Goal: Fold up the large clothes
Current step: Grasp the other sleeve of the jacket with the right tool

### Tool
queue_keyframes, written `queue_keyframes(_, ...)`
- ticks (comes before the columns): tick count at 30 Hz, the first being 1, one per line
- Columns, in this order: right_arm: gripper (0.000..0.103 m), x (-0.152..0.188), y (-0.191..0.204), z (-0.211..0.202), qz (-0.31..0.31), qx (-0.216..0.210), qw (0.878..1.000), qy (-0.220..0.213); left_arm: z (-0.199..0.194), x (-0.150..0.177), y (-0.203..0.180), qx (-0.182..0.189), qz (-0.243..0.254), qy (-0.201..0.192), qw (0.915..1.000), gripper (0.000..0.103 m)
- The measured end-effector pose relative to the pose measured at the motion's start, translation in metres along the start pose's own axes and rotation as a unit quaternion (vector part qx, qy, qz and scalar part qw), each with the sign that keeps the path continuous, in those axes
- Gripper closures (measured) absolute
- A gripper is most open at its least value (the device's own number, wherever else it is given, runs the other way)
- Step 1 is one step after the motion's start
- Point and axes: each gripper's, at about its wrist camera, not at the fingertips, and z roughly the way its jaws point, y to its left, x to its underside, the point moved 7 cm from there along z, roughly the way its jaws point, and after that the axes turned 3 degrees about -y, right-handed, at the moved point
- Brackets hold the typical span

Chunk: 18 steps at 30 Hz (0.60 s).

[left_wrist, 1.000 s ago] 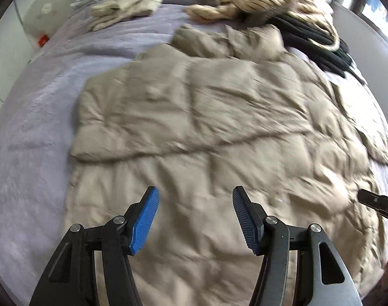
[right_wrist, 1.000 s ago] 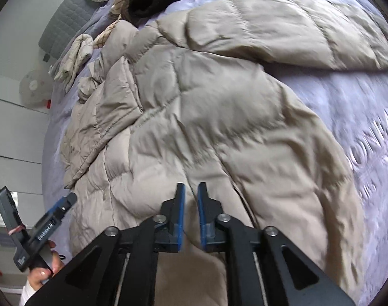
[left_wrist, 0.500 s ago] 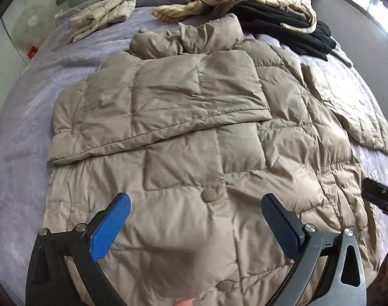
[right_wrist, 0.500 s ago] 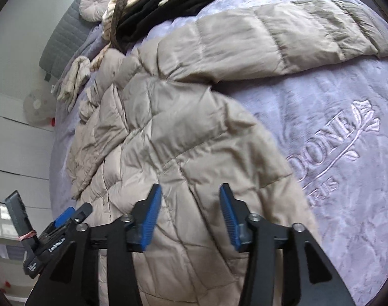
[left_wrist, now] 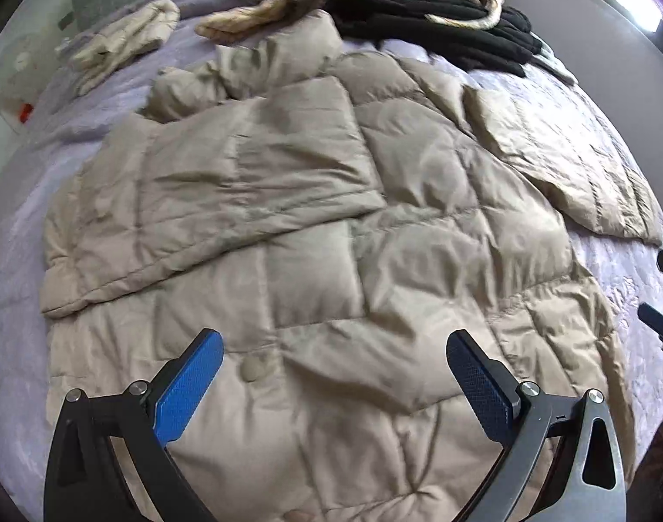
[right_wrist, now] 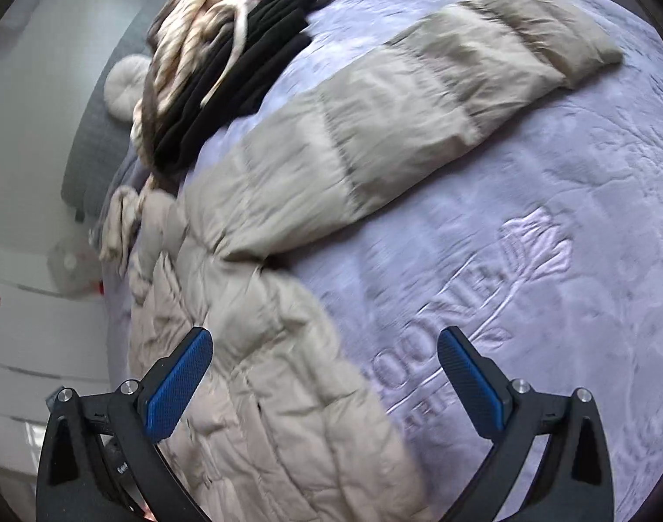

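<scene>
A large beige quilted puffer jacket lies flat on the lilac bedspread. Its left sleeve is folded across the chest; its right sleeve stretches out to the side over the bed. My left gripper is open and empty, hovering above the jacket's lower body. My right gripper is open and empty above the jacket's right edge and the embossed bedspread. The tips of the right gripper show at the right edge of the left wrist view.
A pile of black and striped beige clothes lies at the head of the bed; it also shows in the right wrist view. A small folded cream garment lies at the far left. A round cushion sits by the grey headboard.
My right gripper went from nearly shut over the jacket to wide open and swung right toward the outstretched sleeve. My left gripper opened wider and stays over the jacket's lower body.
</scene>
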Motion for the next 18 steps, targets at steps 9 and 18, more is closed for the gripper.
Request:
queue_keyframes(9, 0.000, -0.049, -0.053, -0.001, 0.067, -0.001, 0.998, -0.007, 0.009, -0.016, -0.028, -0.004, 0.007, 0.001, 1.0000, 0.000)
queue_keyframes(18, 0.000, -0.106, -0.101, 0.008, 0.144, -0.039, 0.988, -0.040, 0.018, -0.026, -0.052, 0.006, 0.013, -0.001, 0.9999, 0.000)
